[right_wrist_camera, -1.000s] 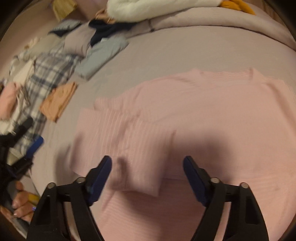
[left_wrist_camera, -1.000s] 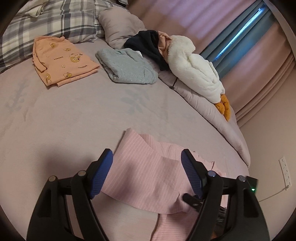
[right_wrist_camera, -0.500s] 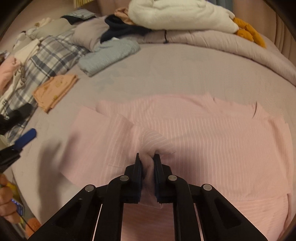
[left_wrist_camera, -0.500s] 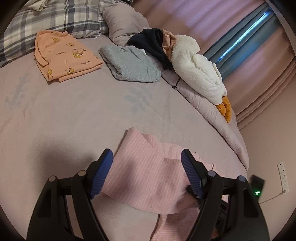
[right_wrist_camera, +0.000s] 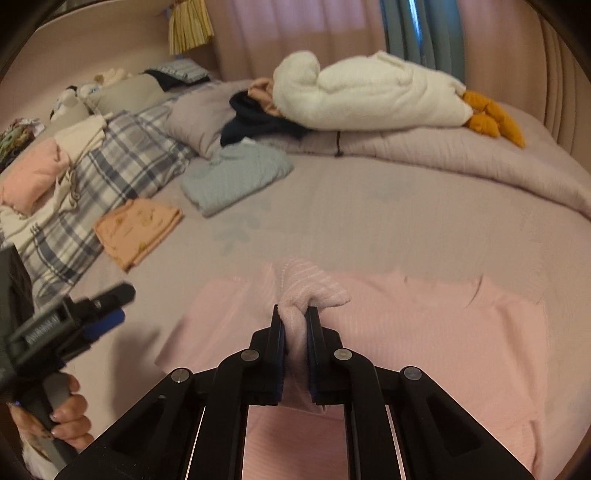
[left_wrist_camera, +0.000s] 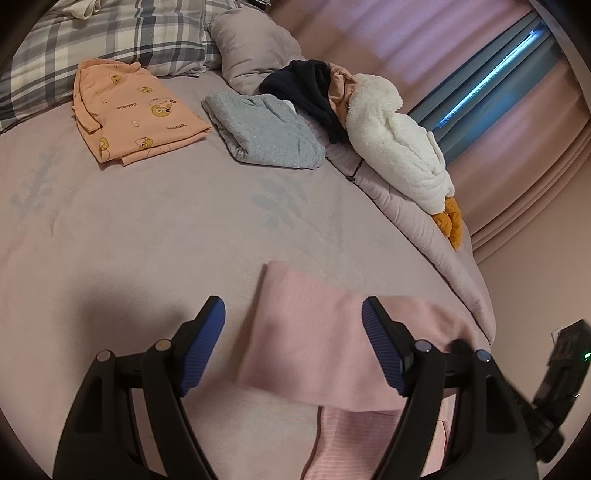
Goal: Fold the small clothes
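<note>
Fabric from the pink striped top (right_wrist_camera: 424, 332) is bunched between the pads of the right gripper (right_wrist_camera: 295, 325), whose jaws have just been closing and now pinch a folded-over sleeve or side flap, lifted a little off the bed (right_wrist_camera: 369, 206). The top itself lies spread flat near the bed's near edge, its neckline toward the far side. The left gripper (left_wrist_camera: 293, 343) hangs spread wide above the top's other end, pinching nothing. To do this fold well, the held flap likely wants carrying across the body of the garment in a low arc, kept taut enough that the crease falls straight, and laid down before the pads part; the left gripper could press on the opposite side so the whole piece does not drag. A thick wad in the pinch may slip or pull up a second layer, so a gentle pace seems wise. Room is generous: the middle of the bed is bare sheet, with the folded orange top (left_wrist_camera: 129, 110) and folded grey-blue garment (left_wrist_camera: 266, 129) well apart toward the head end, by the plaid pillow (left_wrist_camera: 110, 33). The white plush duck (right_wrist_camera: 369, 96) and rolled duvet (right_wrist_camera: 461, 158) line the far edge, clear of any sweep.
</note>
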{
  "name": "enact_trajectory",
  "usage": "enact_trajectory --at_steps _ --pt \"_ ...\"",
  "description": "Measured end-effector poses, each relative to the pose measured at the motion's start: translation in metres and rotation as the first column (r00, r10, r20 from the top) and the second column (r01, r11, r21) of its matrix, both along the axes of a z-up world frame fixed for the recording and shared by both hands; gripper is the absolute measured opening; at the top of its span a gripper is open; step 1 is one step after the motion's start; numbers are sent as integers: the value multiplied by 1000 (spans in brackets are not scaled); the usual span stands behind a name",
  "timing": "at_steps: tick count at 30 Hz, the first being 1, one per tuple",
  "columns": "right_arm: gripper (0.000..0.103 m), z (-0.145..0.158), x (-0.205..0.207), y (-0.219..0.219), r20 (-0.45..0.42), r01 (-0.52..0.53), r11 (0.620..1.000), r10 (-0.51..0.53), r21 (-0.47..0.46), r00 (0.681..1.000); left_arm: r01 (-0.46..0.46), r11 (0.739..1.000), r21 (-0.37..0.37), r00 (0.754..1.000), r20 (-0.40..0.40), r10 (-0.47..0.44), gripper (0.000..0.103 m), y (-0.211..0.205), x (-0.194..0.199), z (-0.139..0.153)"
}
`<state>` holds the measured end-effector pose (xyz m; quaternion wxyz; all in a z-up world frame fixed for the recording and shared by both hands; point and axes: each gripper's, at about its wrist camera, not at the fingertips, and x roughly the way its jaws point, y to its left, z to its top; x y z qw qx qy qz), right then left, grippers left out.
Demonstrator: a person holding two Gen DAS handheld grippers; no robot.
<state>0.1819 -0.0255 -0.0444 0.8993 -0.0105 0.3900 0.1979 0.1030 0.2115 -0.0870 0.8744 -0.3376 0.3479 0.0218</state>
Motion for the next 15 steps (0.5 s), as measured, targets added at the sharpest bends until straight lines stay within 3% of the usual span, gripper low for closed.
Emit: enact_trajectory --at_steps 15 --pt "10 44 2 -37 78 88 996 -86 -16 993 22 1000 9 999 -26 -22 77 -6 11 -8"
